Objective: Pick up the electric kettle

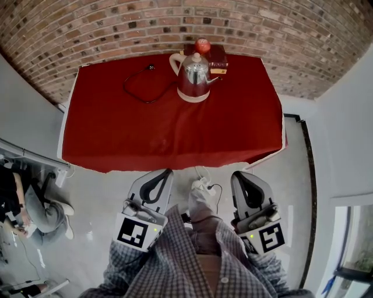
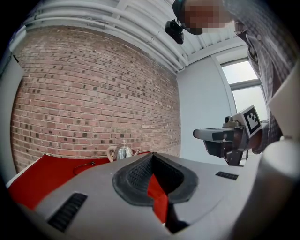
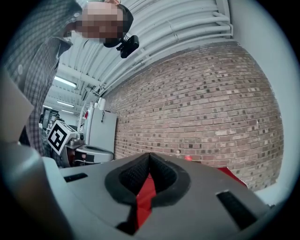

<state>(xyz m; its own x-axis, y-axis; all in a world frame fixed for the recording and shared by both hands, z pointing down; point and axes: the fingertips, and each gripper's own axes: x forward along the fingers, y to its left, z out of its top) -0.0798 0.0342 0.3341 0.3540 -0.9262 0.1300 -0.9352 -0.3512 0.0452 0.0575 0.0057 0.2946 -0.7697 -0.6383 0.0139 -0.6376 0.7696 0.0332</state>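
A shiny steel electric kettle (image 1: 195, 78) with a cream handle stands on its base at the far middle of the red-clothed table (image 1: 116, 134). Its black cord (image 1: 140, 87) loops to the left of it. In the left gripper view the kettle (image 2: 123, 152) shows small and far off beyond the jaws. Both grippers hang in front of the table's near edge, well short of the kettle. My left gripper (image 1: 168, 171) is shut and holds nothing, as its own view shows (image 2: 151, 156). My right gripper (image 1: 236, 174) is likewise shut and empty (image 3: 149, 155).
Behind the kettle a dark red box (image 1: 217, 58) carries a red apple (image 1: 203, 45). A brick wall (image 1: 175, 17) backs the table. A white power strip (image 1: 201, 186) lies on the floor between the grippers. A person (image 1: 32, 206) sits at lower left. A white fridge (image 3: 101, 133) stands off to the left.
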